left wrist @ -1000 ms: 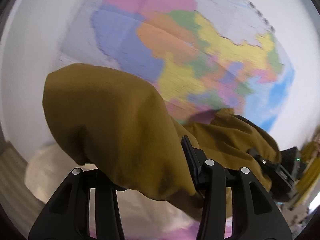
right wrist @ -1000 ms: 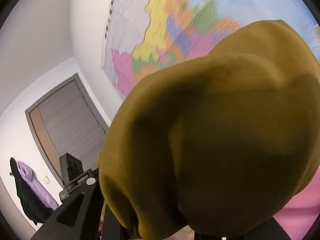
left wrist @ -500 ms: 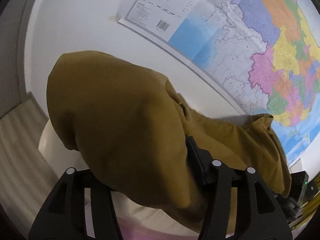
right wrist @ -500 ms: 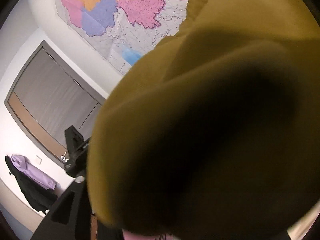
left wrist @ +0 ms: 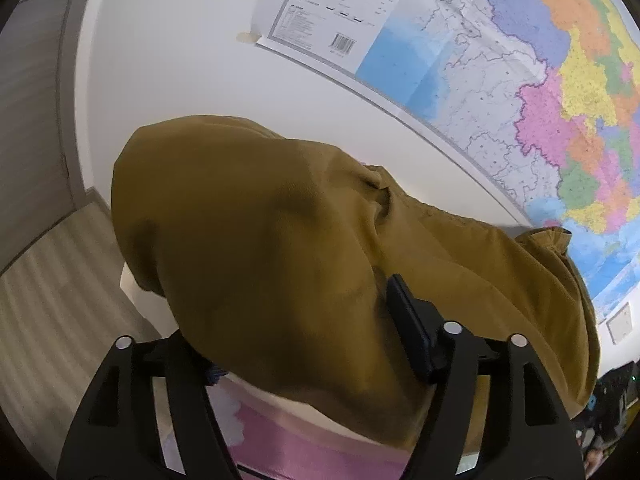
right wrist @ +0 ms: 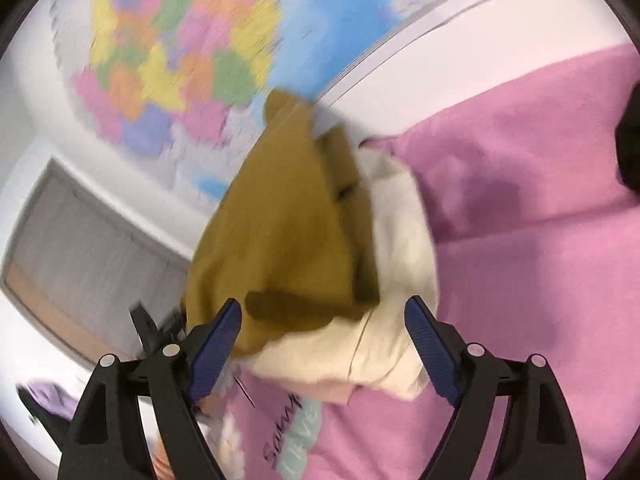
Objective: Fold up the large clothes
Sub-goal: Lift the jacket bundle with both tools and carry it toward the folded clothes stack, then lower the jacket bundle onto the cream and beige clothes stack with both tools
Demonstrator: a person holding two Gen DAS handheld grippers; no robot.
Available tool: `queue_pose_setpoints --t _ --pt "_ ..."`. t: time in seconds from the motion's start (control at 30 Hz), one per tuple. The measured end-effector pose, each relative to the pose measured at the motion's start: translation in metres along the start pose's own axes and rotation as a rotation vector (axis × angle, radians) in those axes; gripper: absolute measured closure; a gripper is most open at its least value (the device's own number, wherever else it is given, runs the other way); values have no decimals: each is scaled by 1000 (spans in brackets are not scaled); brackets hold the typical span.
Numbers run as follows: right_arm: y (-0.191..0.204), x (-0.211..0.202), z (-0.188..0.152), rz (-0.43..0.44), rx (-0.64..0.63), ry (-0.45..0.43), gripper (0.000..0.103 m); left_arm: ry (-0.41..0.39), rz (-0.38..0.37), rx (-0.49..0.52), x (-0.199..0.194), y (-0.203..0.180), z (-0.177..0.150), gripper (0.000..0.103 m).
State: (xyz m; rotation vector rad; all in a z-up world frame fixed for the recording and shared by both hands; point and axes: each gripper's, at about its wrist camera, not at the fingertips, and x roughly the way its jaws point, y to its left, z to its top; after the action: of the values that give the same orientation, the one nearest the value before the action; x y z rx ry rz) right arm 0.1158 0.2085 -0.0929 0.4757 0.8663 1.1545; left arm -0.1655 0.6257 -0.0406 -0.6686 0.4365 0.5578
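— White wall (left wrist: 168, 92) fills the background, with a big coloured map (left wrist: 500, 80) taped across it and a grey door (right wrist: 80, 248) off to one side. How much room is there?

— Open wall above and pale floor (left wrist: 44, 300) to the left in the left wrist view. Below lies a pink bedcover (right wrist: 540, 280), bare to the right of the pile.

— Where's the garment?

— The mustard-brown garment (left wrist: 280, 248) is bunched on a cream cloth (right wrist: 400, 280) near the wall edge of the bedcover.

— And the left gripper (left wrist: 304, 336)?

— Its jaws have just been opening. Cloth drapes over and between the fingers, hiding one pad, so I cannot tell whether it is still pinched.

— The right gripper (right wrist: 322, 346)?

— Its jaws have just been opening too. They stand wide, blue pads (right wrist: 430, 352) clear; the garment's corner and the cream cloth lie between them, ungripped.
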Motion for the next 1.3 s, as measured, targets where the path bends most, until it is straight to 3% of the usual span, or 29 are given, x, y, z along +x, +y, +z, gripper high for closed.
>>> queue_pose_setpoints --t 0.03,0.07,0.1,0.17,0.23,0.27,0.37,0.43,0.53,0.57,0.6,0.67,0.73,0.8,0.9,1.0,1.13,1.23,1.3 --pt "0 -1 10 10 -1 -11 21 0 11 12 -1 -2 0 31" --pt "4 -2 18 10 -52 -19 27 -2 20 18 -1 -4 0 31" --pt "11 -5 24 7 -136 -13 54 -1 30 21 -1 -5 -1 31" --pt "30 -3 20 -1 -264 32 92 8 41 12 -1 -6 -1 31" --pt "43 -10 15 -21 -351 33 97 14 56 17 -3 -5 -2 31" --pt "41 -13 14 -22 -336 49 98 20 63 17 -3 -4 -2 31" --pt "12 -4 2 -81 -237 174 98 23 80 10 -6 -5 -6 28" --pt "7 -7 -6 -98 -244 190 98 23 122 9 -8 -7 -8 25" --pt "24 -10 2 -172 -267 203 75 18 188 14 -19 -9 -14 21" --pt "28 -14 4 -205 -275 195 63 29 223 6 -25 -10 -16 17" --pt "36 -22 7 -217 -302 171 60 39 241 -21 -36 -9 -18 17" --pt "53 -40 11 -258 -380 99 57 -23 222 -27 -63 -15 -22 17" --pt "74 -46 14 -246 -465 40 52 -100 213 27 -87 -29 -26 16" --pt "96 -42 18 -235 -542 2 44 -123 159 99 -96 -45 -30 13" --pt "124 -7 28 -197 -622 0 44 -115 102 215 -84 -74 -37 13" --pt "128 49 43 -205 -623 44 45 -83 36 258 -61 -92 -40 13" --pt "78 97 59 -204 -414 183 53 -5 56 232 -20 -86 -45 13" --pt "39 92 52 -157 -295 224 53 -3 59 238 -10 -80 -52 13" --pt "33 80 50 -161 -269 233 55 -18 55 251 -13 -80 -55 13"
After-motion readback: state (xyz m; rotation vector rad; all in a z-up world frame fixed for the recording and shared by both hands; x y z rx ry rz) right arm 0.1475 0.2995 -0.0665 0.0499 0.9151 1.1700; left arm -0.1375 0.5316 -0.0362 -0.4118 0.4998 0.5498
